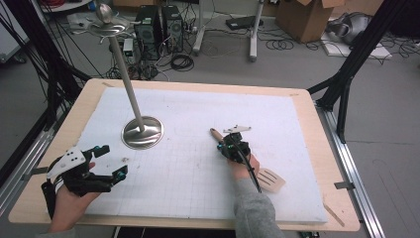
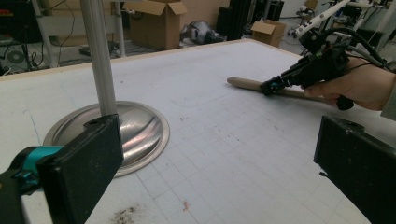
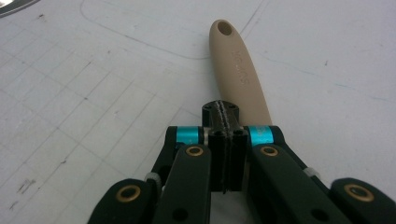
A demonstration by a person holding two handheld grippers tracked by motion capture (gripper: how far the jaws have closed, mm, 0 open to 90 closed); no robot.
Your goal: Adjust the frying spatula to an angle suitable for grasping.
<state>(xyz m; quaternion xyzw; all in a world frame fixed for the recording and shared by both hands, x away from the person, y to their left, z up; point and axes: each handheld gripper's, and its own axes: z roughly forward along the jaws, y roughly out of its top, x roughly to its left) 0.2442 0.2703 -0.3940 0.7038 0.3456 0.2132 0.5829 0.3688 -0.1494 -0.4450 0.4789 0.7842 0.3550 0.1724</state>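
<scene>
Even, soft overhead light falls on my white gridded bench (image 1: 198, 163), with faint shadows. The round shiny steel base (image 2: 140, 135) throws glare, and my near black jaws look blurred.

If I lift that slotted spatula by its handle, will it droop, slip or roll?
The slotted spatula looks rigid, so probably no droop. Its smooth rounded handle might slip or twist between the pads. The flat blade should stop rolling; it seems light.
</scene>
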